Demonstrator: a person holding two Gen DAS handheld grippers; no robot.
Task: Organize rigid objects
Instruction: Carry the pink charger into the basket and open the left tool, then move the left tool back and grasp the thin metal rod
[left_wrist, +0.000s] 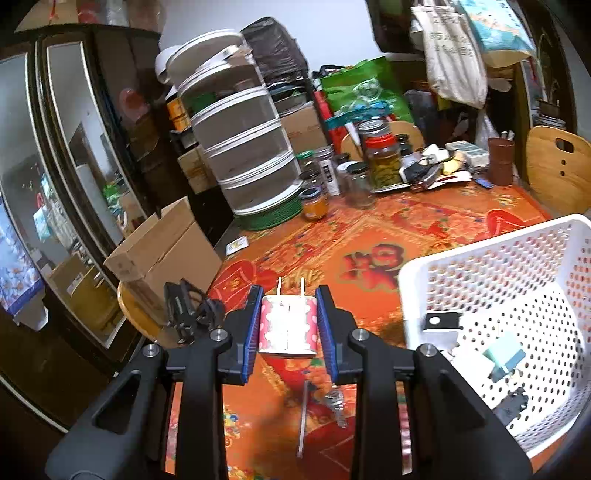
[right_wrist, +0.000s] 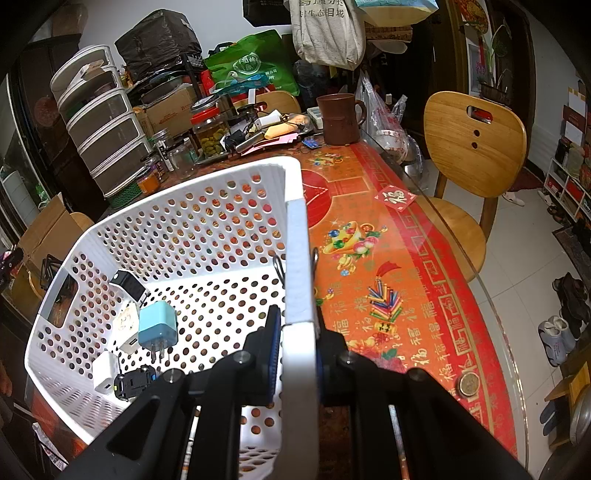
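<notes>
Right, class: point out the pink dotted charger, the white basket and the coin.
pink dotted charger (left_wrist: 287, 326): left wrist view, front face.
white basket (right_wrist: 295, 236): right wrist view, near rim.
coin (right_wrist: 467, 384): right wrist view, centre.

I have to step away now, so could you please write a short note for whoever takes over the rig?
Left hand-held gripper: shut on the pink polka-dot charger, prongs pointing away, above the tablecloth.
Right hand-held gripper: shut on the white basket rim, steadying it.
Done: blue charger, white chargers and black adapters lie in the basket.
Left: drop the pink charger in; key and metal rod remain on the table.
</notes>
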